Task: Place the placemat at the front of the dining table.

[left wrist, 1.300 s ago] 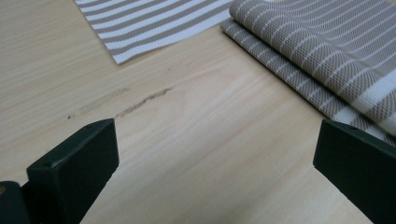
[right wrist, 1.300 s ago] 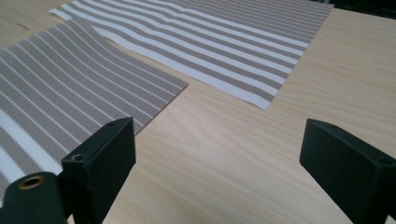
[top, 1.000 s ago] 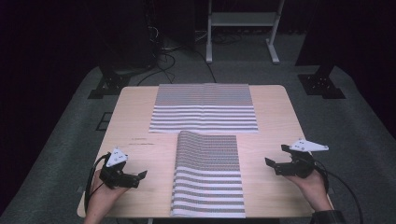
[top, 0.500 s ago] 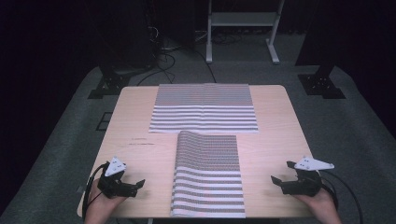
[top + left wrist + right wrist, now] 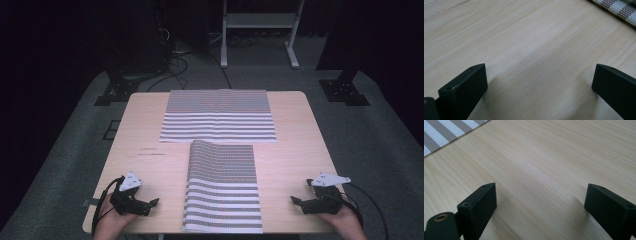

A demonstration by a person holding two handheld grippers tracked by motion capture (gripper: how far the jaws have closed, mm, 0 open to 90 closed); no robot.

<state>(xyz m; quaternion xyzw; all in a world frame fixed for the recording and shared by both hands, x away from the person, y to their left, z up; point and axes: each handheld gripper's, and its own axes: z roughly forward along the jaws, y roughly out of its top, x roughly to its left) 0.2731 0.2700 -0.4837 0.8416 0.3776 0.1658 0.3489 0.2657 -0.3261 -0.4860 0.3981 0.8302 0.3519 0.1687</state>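
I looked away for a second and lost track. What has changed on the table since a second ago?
Both hands drew back toward the person's edge of the table. The left gripper and the right gripper now sit lower and farther out from the striped cloth, both open, holding nothing. The folded striped cloth and the table stayed as they were.

Black grippers (image 5: 150,204), blocky fingers (image 5: 464,87), grey three-cornered plates, trailing cables.
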